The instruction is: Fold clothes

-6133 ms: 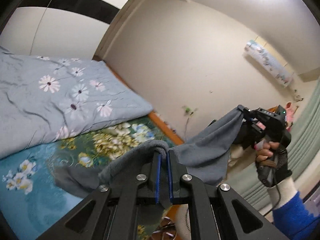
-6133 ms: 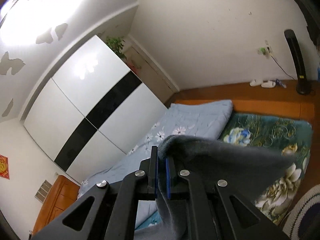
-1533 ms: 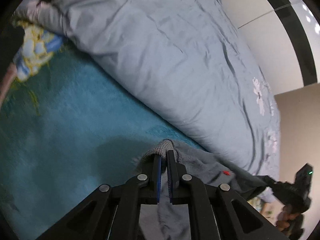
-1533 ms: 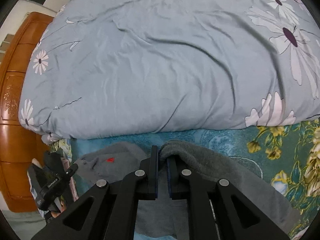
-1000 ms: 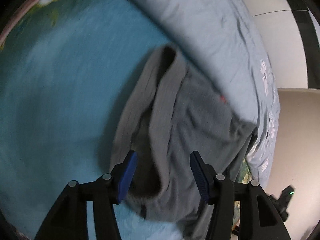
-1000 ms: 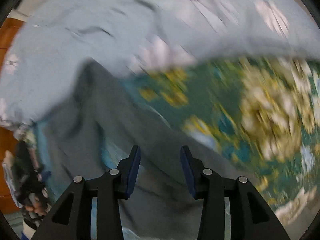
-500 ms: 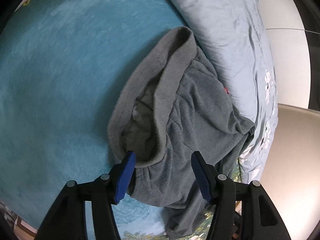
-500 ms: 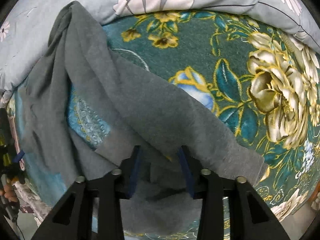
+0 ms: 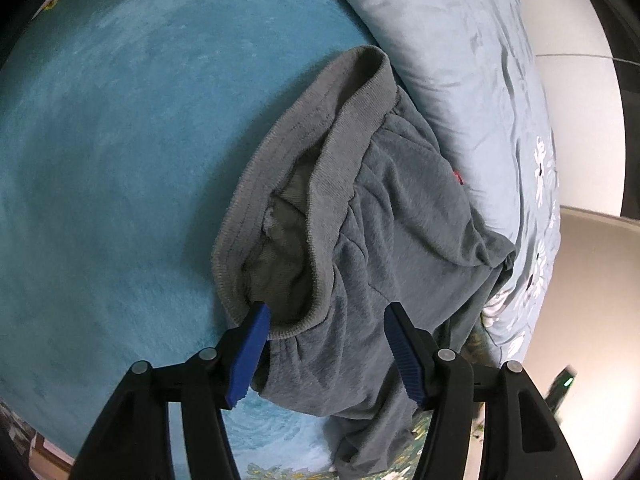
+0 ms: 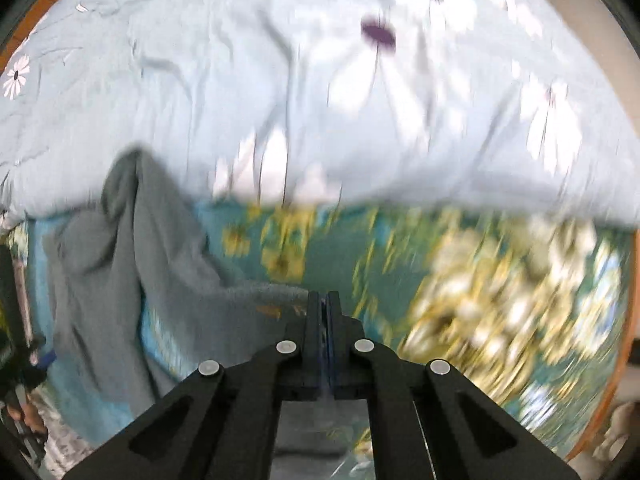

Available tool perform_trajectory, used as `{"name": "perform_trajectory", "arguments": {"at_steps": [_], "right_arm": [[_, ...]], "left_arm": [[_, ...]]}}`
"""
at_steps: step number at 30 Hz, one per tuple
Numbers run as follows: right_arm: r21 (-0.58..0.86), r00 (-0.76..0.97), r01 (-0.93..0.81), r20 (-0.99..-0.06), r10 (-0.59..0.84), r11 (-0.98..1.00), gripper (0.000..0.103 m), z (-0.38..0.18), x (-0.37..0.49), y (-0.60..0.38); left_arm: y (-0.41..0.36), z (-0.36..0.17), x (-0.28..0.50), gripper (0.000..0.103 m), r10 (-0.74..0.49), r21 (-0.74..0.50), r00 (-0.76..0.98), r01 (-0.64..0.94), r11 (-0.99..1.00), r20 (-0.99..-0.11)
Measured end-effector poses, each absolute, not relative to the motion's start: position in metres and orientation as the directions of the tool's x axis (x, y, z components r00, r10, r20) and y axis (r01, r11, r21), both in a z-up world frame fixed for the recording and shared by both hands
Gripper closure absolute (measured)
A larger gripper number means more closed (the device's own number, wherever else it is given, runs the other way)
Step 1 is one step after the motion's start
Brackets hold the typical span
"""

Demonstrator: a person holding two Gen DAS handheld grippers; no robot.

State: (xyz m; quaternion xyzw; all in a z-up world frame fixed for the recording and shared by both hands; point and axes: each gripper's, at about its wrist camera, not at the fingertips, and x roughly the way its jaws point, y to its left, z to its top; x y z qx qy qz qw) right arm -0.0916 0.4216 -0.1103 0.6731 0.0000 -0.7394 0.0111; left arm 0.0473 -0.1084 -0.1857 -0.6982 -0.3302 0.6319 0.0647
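A pair of grey fleece trousers lies crumpled on a teal floral blanket, beside the edge of a pale blue flowered quilt.

From the left wrist camera, the left gripper hangs just above the garment with its blue-padded fingers spread wide, holding nothing. The ribbed waistband gapes open just ahead of the claw, its near end touching the left pad. The trousers' long axis runs from the waistband's far end, ahead of the claw by the quilt, back under the claw and off to its right, where the legs trail.

The right wrist camera is motion-blurred. The right gripper has its fingers pressed together; grey cloth reaches its tips, but whether it is pinched cannot be told. The bulk of the trousers lies to the left of this claw. No containers are in view.
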Motion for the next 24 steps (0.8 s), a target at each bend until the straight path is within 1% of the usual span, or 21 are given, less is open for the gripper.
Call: {"name": "perform_trajectory", "arguments": {"at_steps": [5, 9, 12, 15, 16, 18, 19, 20, 24], "right_arm": [[-0.042, -0.153, 0.07, -0.988, 0.031, -0.997, 0.102, -0.093, -0.141, 0.402], [-0.096, -0.182, 0.039, -0.979, 0.087, -0.995, 0.102, -0.098, -0.161, 0.399], [-0.068, -0.175, -0.014, -0.982, 0.07, -0.998, 0.102, -0.107, -0.162, 0.403], [-0.021, -0.204, -0.061, -0.978, 0.033, -0.998, 0.101, -0.1, -0.147, 0.409], [-0.001, -0.223, -0.081, -0.975, 0.019, -0.997, 0.098, -0.095, -0.139, 0.412], [0.042, -0.24, -0.129, -0.971, -0.01, -0.991, 0.089, -0.091, -0.118, 0.42], [0.064, -0.218, -0.166, -0.976, -0.027, -0.984, 0.08, -0.098, -0.098, 0.427], [0.085, -0.197, -0.204, -0.979, -0.044, -0.975, 0.072, -0.105, -0.078, 0.434], [0.158, -0.117, -0.355, -0.985, -0.124, -0.921, 0.071, -0.132, 0.001, 0.463]], "left_arm": [[-0.108, -0.181, 0.044, 0.039, 0.527, -0.5, -0.013, 0.341, -0.796, -0.85], [-0.108, -0.18, 0.043, 0.038, 0.503, -0.478, 0.004, 0.305, -0.824, -0.864], [-0.104, -0.182, 0.042, 0.037, 0.478, -0.455, 0.029, 0.259, -0.852, -0.878], [-0.095, -0.182, 0.04, 0.037, 0.435, -0.42, 0.06, 0.172, -0.891, -0.898], [-0.09, -0.181, 0.04, 0.037, 0.414, -0.404, 0.07, 0.123, -0.907, -0.908], [-0.083, -0.18, 0.038, 0.037, 0.377, -0.376, 0.084, 0.031, -0.926, -0.922], [-0.078, -0.18, 0.038, 0.037, 0.361, -0.365, 0.095, -0.027, -0.931, -0.928], [-0.072, -0.181, 0.039, 0.036, 0.342, -0.352, 0.107, -0.093, -0.932, -0.934], [-0.05, -0.189, 0.044, 0.036, 0.253, -0.301, 0.174, -0.369, -0.879, -0.952]]}}
